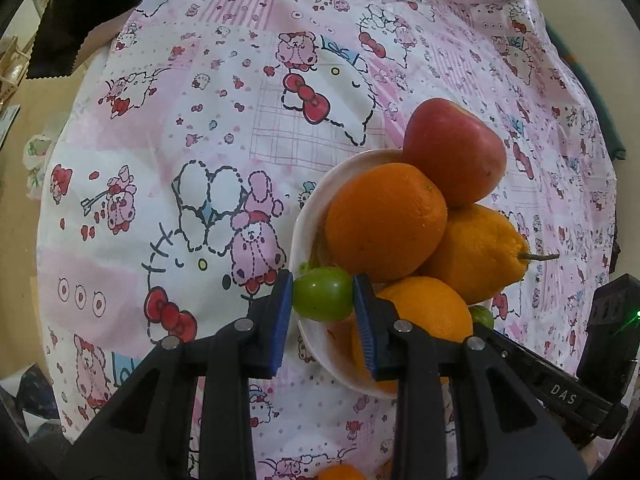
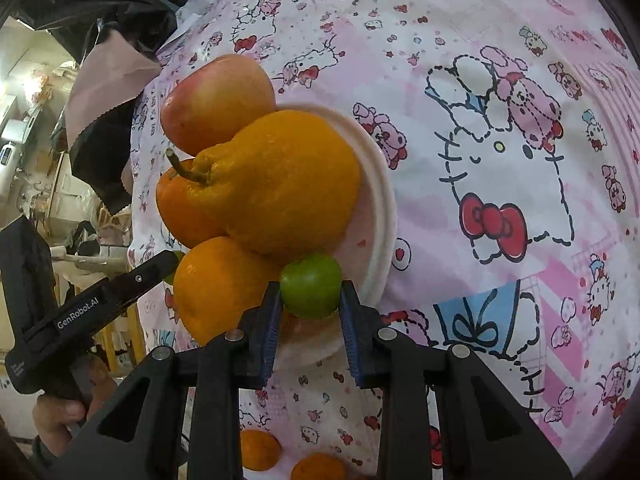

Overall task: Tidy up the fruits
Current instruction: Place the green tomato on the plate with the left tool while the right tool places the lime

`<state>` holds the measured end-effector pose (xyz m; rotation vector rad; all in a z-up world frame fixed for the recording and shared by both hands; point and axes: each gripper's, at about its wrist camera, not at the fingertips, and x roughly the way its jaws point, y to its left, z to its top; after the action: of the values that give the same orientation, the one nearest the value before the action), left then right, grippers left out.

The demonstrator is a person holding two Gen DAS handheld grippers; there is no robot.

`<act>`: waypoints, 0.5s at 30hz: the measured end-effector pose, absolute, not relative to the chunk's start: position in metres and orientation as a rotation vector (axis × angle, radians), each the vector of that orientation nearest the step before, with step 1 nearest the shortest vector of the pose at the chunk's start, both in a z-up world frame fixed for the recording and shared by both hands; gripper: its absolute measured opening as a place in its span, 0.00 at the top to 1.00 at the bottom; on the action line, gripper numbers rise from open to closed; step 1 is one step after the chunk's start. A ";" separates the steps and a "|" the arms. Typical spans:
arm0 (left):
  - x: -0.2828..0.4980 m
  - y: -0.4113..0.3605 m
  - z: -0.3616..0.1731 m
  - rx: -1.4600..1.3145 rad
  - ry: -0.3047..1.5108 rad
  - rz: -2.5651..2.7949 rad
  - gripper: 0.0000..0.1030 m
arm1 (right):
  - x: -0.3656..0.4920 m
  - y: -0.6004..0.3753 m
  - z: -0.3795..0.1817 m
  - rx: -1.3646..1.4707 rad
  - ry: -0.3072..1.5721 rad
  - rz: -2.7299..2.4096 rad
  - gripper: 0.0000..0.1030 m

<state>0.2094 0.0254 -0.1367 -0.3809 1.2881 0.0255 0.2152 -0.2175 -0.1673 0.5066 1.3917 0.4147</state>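
My left gripper [image 1: 322, 289] is shut on a small green fruit [image 1: 322, 300] at the near rim of a white plate [image 1: 307, 216]. Piled on the plate are a red apple [image 1: 454, 152], two oranges [image 1: 384, 220] and a stemmed orange citrus [image 1: 476, 252]. My right gripper [image 2: 309, 294] is shut on a second small green fruit [image 2: 311, 284] at the plate's rim [image 2: 382, 200], below the stemmed citrus [image 2: 280, 184]. In the left wrist view, the right gripper [image 1: 486, 326] comes in from the right, with its green fruit [image 1: 483, 316] peeking out behind an orange.
The plate sits on a pink and white cartoon-print cloth [image 1: 192, 128]. Two small oranges [image 2: 260, 450] lie on the cloth near the bottom edge. A hand [image 2: 60, 412] holds the left gripper [image 2: 170, 262]. Dark fabric [image 2: 112, 92] and room clutter lie beyond the cloth's edge.
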 end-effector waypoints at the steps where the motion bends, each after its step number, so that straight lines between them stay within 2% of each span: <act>1: 0.210 0.025 -0.137 -0.382 1.286 0.024 0.73 | 0.216 -0.217 -0.167 0.509 1.394 0.413 0.69; 9: 0.209 0.015 -0.138 -0.362 1.282 0.018 0.72 | 0.216 -0.217 -0.168 0.515 1.408 0.395 0.68; 11: 0.208 0.012 -0.135 -0.346 1.268 0.015 0.66 | 0.217 -0.218 -0.167 0.516 1.407 0.388 0.67; 13: 0.207 0.010 -0.132 -0.322 1.258 0.023 0.46 | 0.217 -0.221 -0.167 0.541 1.409 0.389 0.64; 15: 0.206 0.009 -0.129 -0.300 1.239 0.037 0.40 | 0.217 -0.222 -0.165 0.563 1.400 0.398 0.51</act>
<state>0.2063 0.0088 -0.1290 -0.3005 1.2395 0.0369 0.2168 -0.2223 -0.1655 0.5631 1.4005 0.3981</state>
